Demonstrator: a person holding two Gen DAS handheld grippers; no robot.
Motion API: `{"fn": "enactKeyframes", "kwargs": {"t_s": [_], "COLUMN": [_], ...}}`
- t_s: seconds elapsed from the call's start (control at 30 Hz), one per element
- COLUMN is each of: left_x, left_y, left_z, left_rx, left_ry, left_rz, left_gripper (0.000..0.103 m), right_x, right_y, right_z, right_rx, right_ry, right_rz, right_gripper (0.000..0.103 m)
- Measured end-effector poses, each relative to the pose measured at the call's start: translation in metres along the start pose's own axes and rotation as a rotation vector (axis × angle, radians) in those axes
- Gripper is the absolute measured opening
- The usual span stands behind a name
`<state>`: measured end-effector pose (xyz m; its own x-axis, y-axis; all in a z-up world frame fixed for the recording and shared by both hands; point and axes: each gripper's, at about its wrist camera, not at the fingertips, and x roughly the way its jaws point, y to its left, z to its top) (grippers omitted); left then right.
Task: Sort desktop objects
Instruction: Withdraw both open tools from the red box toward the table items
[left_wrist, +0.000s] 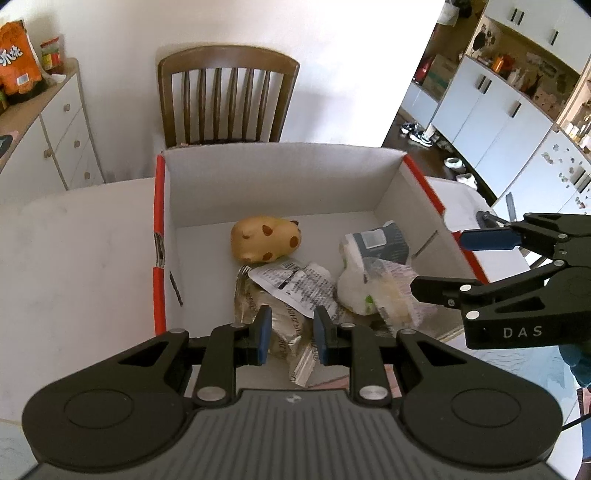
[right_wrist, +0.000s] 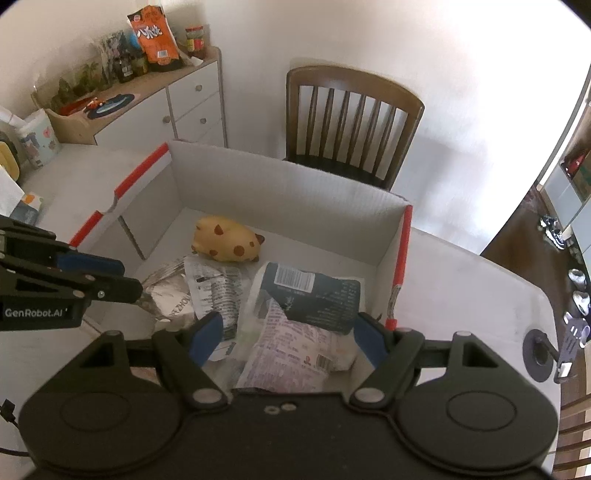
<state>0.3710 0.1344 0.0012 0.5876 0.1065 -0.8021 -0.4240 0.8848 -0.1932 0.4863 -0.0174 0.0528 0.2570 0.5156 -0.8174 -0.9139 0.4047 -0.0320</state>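
We see an open white cardboard box with red-edged side walls (left_wrist: 380, 181) standing on the white surface (left_wrist: 74, 251), and everything to be sorted lies inside it. Near the back sits a tan, brown-spotted soft animal toy (left_wrist: 265, 239). In front of it lies a crumpled silver foil wrapper (left_wrist: 284, 332) with a white printed paper slip (left_wrist: 291, 284) over it; to the right are a dark blue pouch (right_wrist: 314, 295) and a pale pinkish printed snack bag (right_wrist: 291, 354).

Our left tongs (left_wrist: 291, 334) hang released above the foil wrapper, gripping nothing. Our right tongs (right_wrist: 288, 334) are spread wide over the snack bag and dark pouch, also holding nothing. A brown wooden slat-back chair (left_wrist: 227, 96) stands behind the box.
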Motion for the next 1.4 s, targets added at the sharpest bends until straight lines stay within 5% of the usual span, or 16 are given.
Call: {"fn": "enactKeyframes", "kwargs": {"t_s": [1.4], "left_x": [-0.122], "left_y": [-0.019], "left_z": [-0.067], "left_rx": [0.019], "left_ry": [-0.126], "left_rz": [-0.112], "left_gripper": [0.022], "right_x": [-0.114], "right_y": [0.057], "right_z": [-0.041], "right_rx": [0.027], "right_ry": [-0.1], "right_rz": [0.012], "right_gripper": [0.08]}}
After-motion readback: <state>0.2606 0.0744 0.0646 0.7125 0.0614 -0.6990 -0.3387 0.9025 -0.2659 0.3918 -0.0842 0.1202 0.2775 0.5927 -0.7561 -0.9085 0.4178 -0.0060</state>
